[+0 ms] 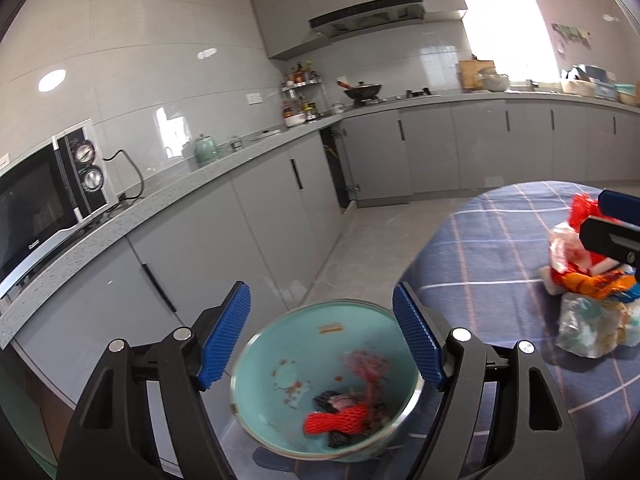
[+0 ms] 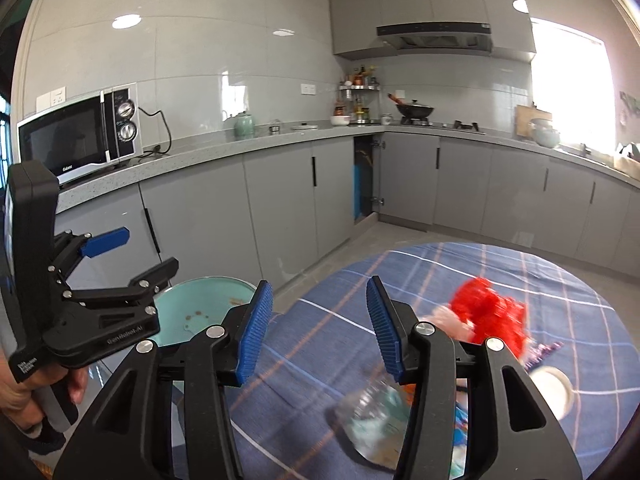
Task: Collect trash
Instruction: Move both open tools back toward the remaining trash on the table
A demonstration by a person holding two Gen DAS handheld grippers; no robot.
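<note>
Teal enamel bowl (image 1: 320,376) with a metal rim, seen between the blue pads of the left gripper (image 1: 322,336). Its jaws stand released, one finger to each side of the bowl's rim, neither visibly touching it. The bowl holds collected scraps: a piece of red foam netting (image 1: 336,420), a pale pink crumpled wrapper (image 1: 366,364) and some dark bits, with brown smears on the bare bottom. It sits at the edge of a table covered by a blue checked cloth (image 1: 480,248).

Trash pile (image 1: 592,292) on the cloth, well to the right of the bowl: red netting and orange and white wrappers above, a crumpled clear plastic bag below. Part of the right gripper's black body and one blue pad overlap the pile's top in the left wrist view.

Right gripper (image 2: 320,328), jaws likewise released and gripping nothing, over the cloth with the pile just beyond and below its right finger. Motion blur softens the pile here; the red netting (image 2: 492,312), the clear bag (image 2: 372,420) and what may be a white round lid (image 2: 554,388) can be made out. The left gripper appears at the left of this view, in the person's hand (image 2: 28,392), over the bowl.

Background: grey kitchen cabinets (image 2: 280,208), a microwave (image 2: 80,136) on the counter, and a wok (image 2: 415,111) on the stove.
</note>
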